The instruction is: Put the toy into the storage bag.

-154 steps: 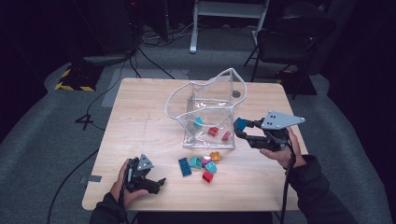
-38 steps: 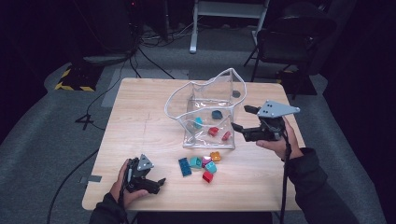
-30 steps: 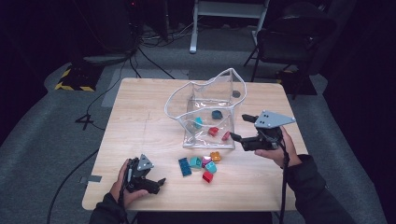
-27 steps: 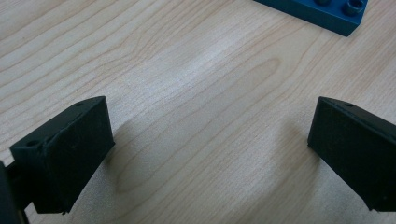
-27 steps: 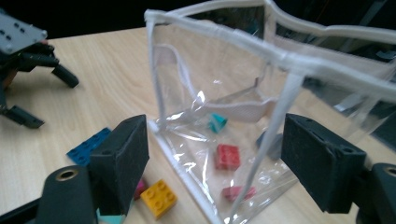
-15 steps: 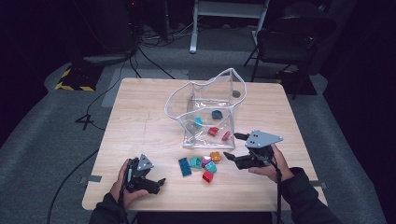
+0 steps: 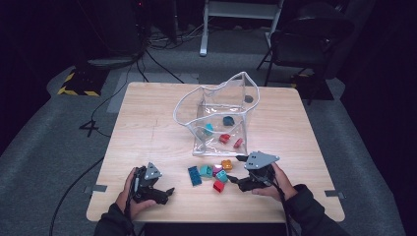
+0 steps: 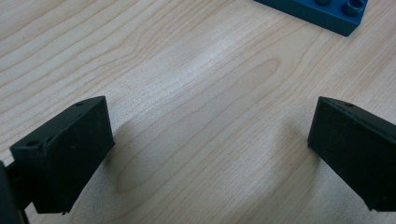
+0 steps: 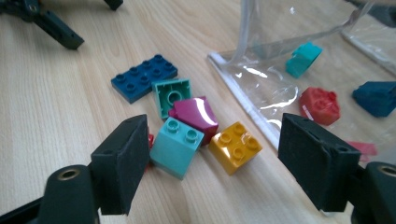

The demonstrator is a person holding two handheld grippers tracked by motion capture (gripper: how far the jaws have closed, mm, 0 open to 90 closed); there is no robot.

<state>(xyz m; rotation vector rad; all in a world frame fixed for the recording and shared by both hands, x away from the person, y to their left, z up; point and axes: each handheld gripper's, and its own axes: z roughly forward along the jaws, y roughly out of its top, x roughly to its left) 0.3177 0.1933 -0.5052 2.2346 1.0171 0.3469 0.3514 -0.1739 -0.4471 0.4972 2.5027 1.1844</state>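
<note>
Several loose bricks lie in front of a clear plastic bag [image 7: 243, 81]: a blue plate [image 7: 194, 175], a green brick [image 7: 205, 170], a magenta one [image 7: 217, 169], a teal one [image 7: 222, 176], a yellow one [image 7: 226, 164] and a red one [image 7: 218, 186]. My right gripper [image 7: 235, 168] is low beside them, open. Its jaws have just closed a little and touch nothing. In the right gripper view the teal brick [image 9: 176, 147] and yellow brick [image 9: 235, 145] lie between the jaws of the right gripper [image 9: 215, 158]. My left gripper [image 7: 164, 189] rests open on the table, over bare wood in its own view [image 8: 210, 140].
The bag [image 9: 261, 51] holds a teal brick [image 9: 303, 58], a red one [image 9: 320, 105] and a dark blue one [image 9: 378, 98]. The wooden table [image 7: 147, 113] has free room on its left half. A chair [image 7: 305, 44] and cables are on the floor beyond.
My right gripper has come down from beside the bag toward the front, to the loose bricks. A dark blue brick has appeared in the bag since the first frame. The left gripper stayed still.
</note>
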